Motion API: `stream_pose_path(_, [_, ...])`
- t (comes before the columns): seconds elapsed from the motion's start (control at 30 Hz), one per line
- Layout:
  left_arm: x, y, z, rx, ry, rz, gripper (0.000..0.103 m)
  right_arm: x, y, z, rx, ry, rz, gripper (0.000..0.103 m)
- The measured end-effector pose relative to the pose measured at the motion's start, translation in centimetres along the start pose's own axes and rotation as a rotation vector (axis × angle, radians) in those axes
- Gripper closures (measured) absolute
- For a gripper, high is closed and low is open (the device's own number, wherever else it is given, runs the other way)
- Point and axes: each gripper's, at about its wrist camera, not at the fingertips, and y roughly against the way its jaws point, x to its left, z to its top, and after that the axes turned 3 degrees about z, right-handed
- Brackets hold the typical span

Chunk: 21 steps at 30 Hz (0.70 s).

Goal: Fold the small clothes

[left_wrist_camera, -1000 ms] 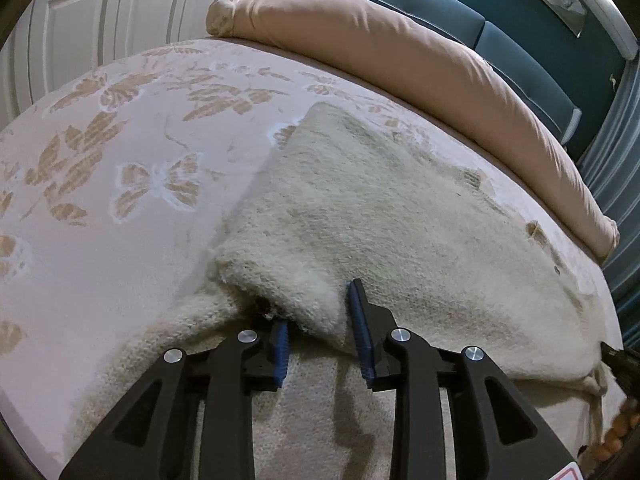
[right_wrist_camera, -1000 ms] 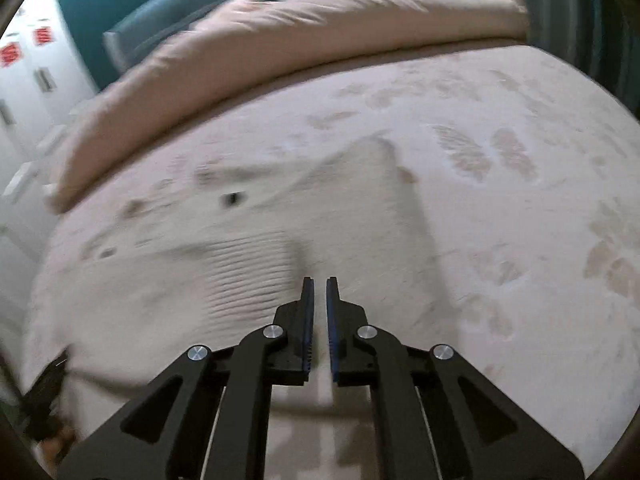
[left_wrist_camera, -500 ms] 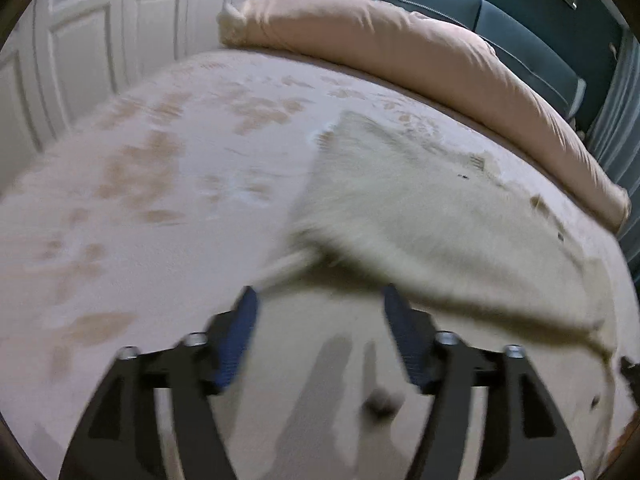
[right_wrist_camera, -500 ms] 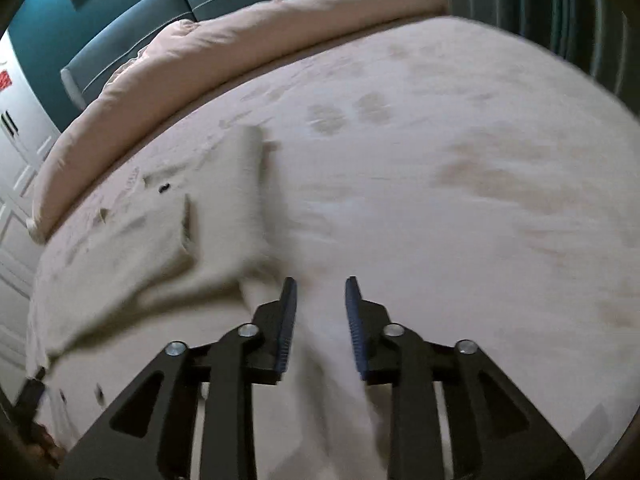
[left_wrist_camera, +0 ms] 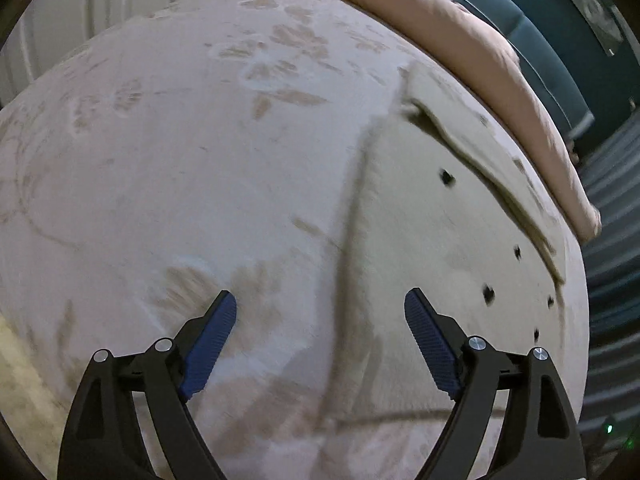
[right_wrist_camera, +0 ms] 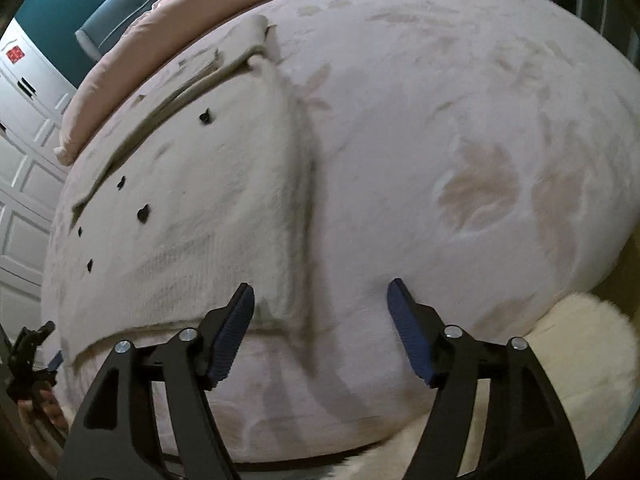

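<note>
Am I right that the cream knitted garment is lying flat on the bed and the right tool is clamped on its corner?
Not quite. The cream knitted garment does lie flat on the bed, but the right tool is not clamped on it: its jaws have just been opening and stand wide apart with nothing pressed between them, as the right wrist view shows.

Left gripper [left_wrist_camera: 320, 312]: black skeletal linkage arms with triangular cut-outs, silver round screw heads at the pivots, blue ribbed pads [left_wrist_camera: 210, 348] on both fingers. Right gripper [right_wrist_camera: 320, 304]: identical build, same silver screws, same blue ribbed pads [right_wrist_camera: 408, 332].
</note>
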Motion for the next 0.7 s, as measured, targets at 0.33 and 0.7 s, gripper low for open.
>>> stream_pose_path(0.33, [-6.6,-2.6,-1.8,0.060,-0.155,-0.050,0.012,4.3,-2.4,1.2,-0.019,-0.015,0.088,0.030])
stream_pose_path(0.7, [-6.6,-1.2,0.4,0.119,-0.172,-0.100,0.098,5.5,1.1,2.7,-0.099,0.006,0.147,0.094])
